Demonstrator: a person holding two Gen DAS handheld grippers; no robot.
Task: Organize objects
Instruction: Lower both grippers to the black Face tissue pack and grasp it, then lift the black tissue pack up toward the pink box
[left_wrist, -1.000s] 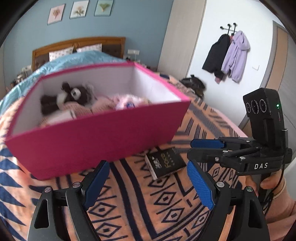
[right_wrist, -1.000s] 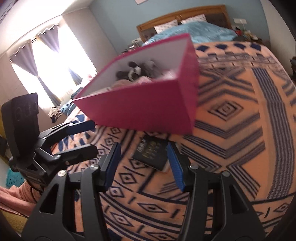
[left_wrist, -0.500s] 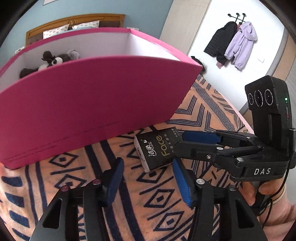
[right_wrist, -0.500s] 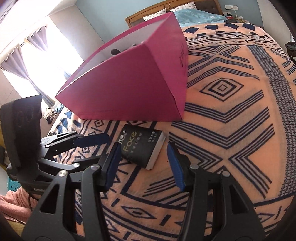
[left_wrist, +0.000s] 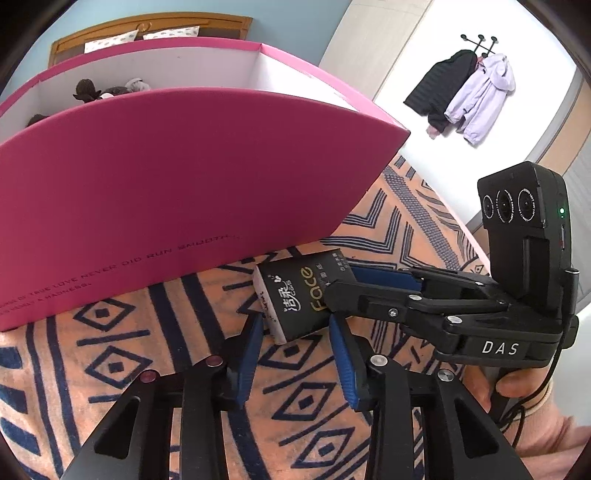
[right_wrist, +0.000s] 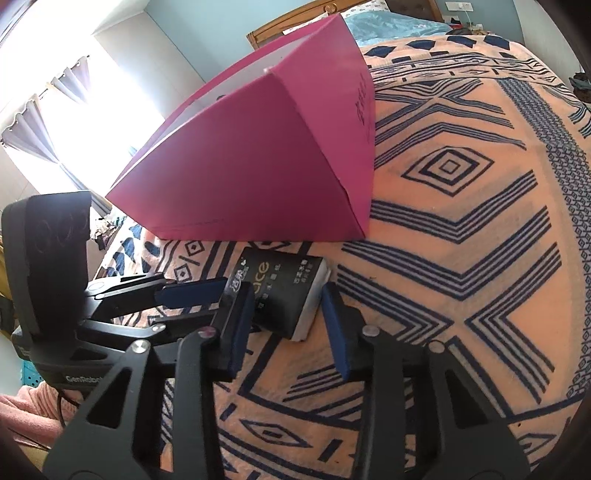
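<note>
A black tissue pack (left_wrist: 295, 295) (right_wrist: 280, 280) with gold "Face" lettering lies on the patterned blanket just in front of a pink box (left_wrist: 166, 192) (right_wrist: 266, 166). My left gripper (left_wrist: 295, 325) straddles its near white end, jaws closing, both blue pads touching the pack's sides. My right gripper (right_wrist: 286, 291) clamps the other end, jaws also closing, pads against the pack. Each gripper shows in the other's view: the right gripper (left_wrist: 341, 282) reaches in from the right, the left gripper (right_wrist: 218, 299) from the left. Plush toys (left_wrist: 88, 90) lie inside the box.
The orange and navy blanket (right_wrist: 461, 184) covers the bed and stretches away to the right of the box. A hand (left_wrist: 517, 387) holds the right gripper's handle. Coats (left_wrist: 461, 96) hang on the far wall. A bright curtained window (right_wrist: 55, 122) is at the left.
Both grippers have sunk toward the tissue pack and their jaws have narrowed from wide apart to touching it. The pink box now fills more of each view.
</note>
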